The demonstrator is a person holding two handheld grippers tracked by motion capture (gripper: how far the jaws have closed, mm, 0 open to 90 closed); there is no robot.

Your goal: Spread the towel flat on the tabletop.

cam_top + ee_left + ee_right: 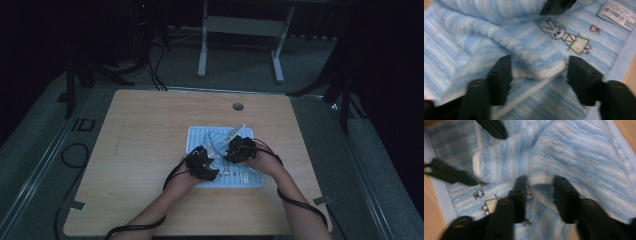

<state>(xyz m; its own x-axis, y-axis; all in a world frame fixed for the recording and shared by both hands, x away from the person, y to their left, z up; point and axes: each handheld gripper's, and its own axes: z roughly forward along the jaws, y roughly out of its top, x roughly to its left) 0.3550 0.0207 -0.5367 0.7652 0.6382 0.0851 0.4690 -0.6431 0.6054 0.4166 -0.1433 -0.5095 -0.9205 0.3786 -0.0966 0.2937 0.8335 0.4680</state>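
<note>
A blue-and-white striped towel (200, 137) lies on the wooden table (145, 125), partly folded over itself. In the left gripper view a folded corner of the towel (536, 65) sits between the wide-apart jaws of my left gripper (540, 67), and the pads are not pressing on it. My right gripper (540, 181) has its jaws much closer together, and the towel's white hem (541, 180) fills the gap and touches both pads. From above, the left gripper (214, 156) and the right gripper (226, 152) meet tip to tip over the towel's near middle.
A rabbit print (564, 37) and a barcode label (616, 13) mark the towel's flat layer. The table has a round cable hole (238, 106) at its far edge. Cables trail from both grippers to the near edge. Beyond the table stands a white frame (240, 30).
</note>
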